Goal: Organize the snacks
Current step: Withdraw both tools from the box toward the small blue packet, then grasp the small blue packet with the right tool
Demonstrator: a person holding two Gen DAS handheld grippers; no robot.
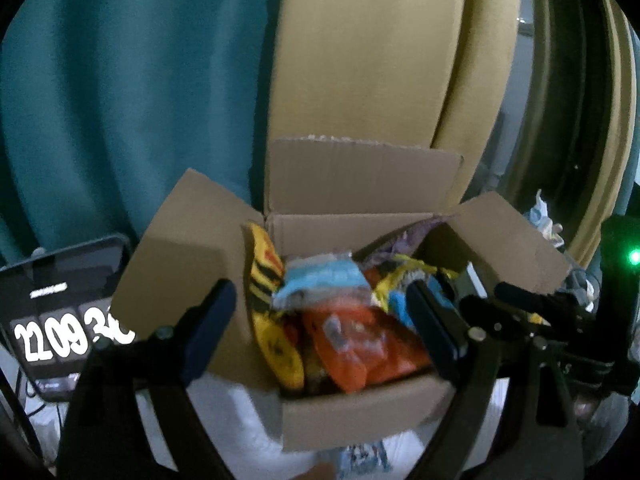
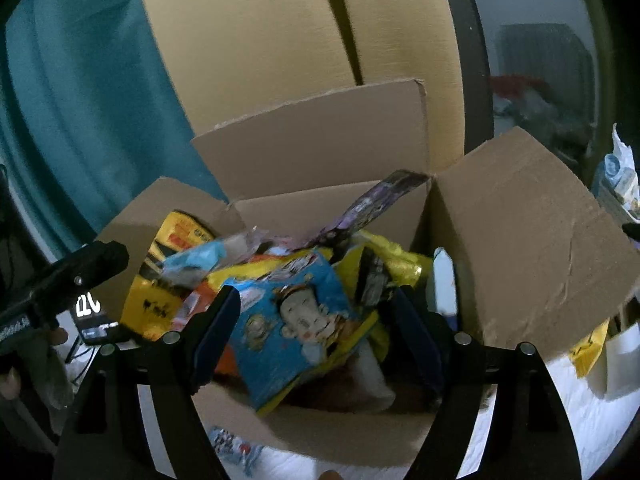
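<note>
An open cardboard box holds several snack packets: a yellow one, an orange one and a light blue one. My left gripper is open and empty, its jaws spread over the box. In the right wrist view the same box shows a blue cartoon packet lying on top, with yellow packets and a purple packet behind. My right gripper is open above the blue packet, which lies between its fingers without being pinched.
A phone showing a clock leans at the left. Teal curtain and a tan board stand behind. Another packet lies on the white surface in front of the box. The box flaps stand open.
</note>
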